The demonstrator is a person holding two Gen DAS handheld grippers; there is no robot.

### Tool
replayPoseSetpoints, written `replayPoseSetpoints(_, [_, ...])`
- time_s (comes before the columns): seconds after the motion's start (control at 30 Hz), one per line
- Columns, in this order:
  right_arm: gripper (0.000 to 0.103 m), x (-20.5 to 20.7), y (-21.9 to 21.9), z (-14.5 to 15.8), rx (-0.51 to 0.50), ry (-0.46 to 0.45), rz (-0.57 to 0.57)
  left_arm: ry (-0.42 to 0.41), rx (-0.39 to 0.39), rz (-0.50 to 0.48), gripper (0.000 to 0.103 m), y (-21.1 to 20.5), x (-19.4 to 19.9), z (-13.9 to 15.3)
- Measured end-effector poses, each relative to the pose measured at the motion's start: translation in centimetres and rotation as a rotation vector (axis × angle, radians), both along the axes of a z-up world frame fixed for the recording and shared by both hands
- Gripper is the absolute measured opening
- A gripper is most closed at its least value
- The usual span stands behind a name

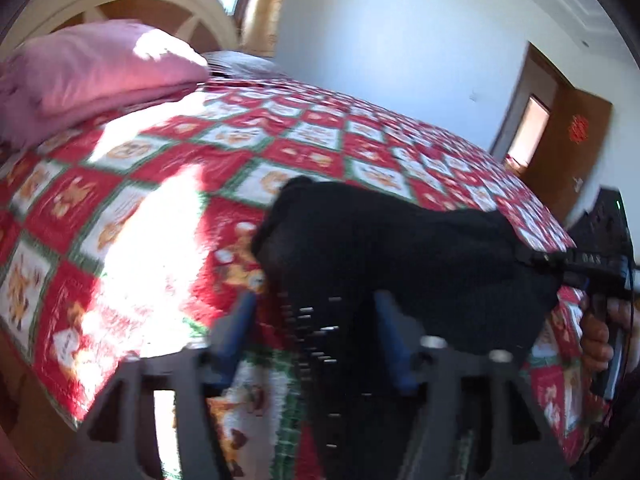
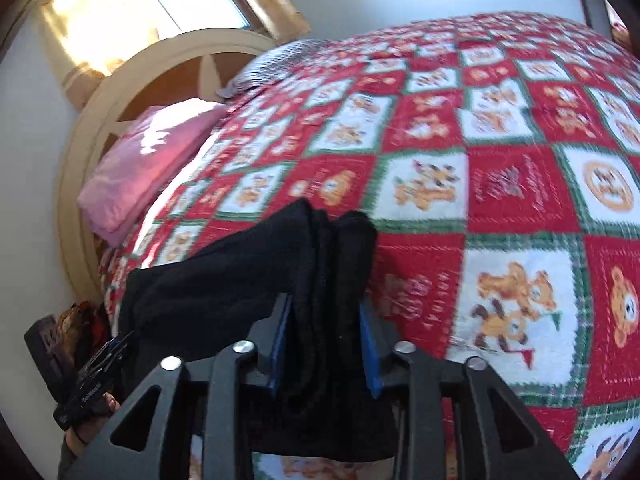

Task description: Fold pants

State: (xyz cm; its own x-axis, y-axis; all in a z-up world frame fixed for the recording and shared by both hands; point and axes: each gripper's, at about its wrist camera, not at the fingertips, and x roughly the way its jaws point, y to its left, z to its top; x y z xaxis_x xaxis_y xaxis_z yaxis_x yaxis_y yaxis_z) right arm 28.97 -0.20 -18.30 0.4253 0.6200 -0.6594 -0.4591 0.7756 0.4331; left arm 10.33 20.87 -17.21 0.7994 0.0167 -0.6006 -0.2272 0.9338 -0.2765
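Right wrist view shows your right gripper (image 2: 326,344) clamped on a bunched edge of the black pants (image 2: 224,288), which hang in the air just above the near edge of the red patchwork quilt (image 2: 500,184), stretching leftward to your left gripper (image 2: 94,384). In the left wrist view the left gripper (image 1: 316,340) has dark cloth between its blue fingers (image 1: 240,320), apparently gripped though blur hides contact. The long axis runs gripper to gripper; I judge the folding barely begun, since nothing lies flat yet.

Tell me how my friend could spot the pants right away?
Find the big bed with the red, white and green teddy-bear quilt. At its near edge, two handheld grippers hold up one dark bundle between them. That is the black pants, the only plain black cloth; the pillow by the headboard is pink.
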Motion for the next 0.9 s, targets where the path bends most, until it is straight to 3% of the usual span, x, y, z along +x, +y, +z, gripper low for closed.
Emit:
replayPoseSetpoints(0.13, [0.056,0.2,-1.5,-0.7,-0.028,0.005,-0.046,-0.004,-0.041,0.009,0.081,0.5,-0.2,-0.3])
replayPoseSetpoints(0.3, [0.059,-1.4,-2.9,0.6,-0.004,-0.051,-0.079,0.001,-0.004,0.029,0.085,0.5,-0.1,0.3])
replayPoseSetpoints(0.37, [0.059,-2.6,-3.2,1.0,0.013,-0.078,-0.042,0.003,0.028,0.036,0.087,0.4,0.0,0.5])
replayPoseSetpoints(0.4, [0.059,-3.0,-3.1,0.8,-0.010,-0.080,-0.026,0.005,0.029,0.035,0.087,0.4,0.0,0.4])
replayPoseSetpoints(0.43, [0.059,-3.3,-3.0,0.1,-0.097,-0.094,-0.043,0.008,0.026,0.039,0.087,0.4,0.0,0.4])
replayPoseSetpoints(0.5, [0.070,-3.5,-3.5,-0.5,-0.124,-0.122,-0.079,0.011,0.021,0.045,0.090,0.4,0.1,0.5])
replayPoseSetpoints(0.6, [0.070,-3.1,-5.1,-0.6,-0.074,-0.077,-0.139,0.013,0.060,0.050,0.090,0.0,-0.2,1.0])
replayPoseSetpoints(0.9, [0.071,-3.1,-5.3,-1.0,-0.156,-0.100,-0.137,0.013,0.074,0.038,0.091,-0.7,-0.7,1.5])
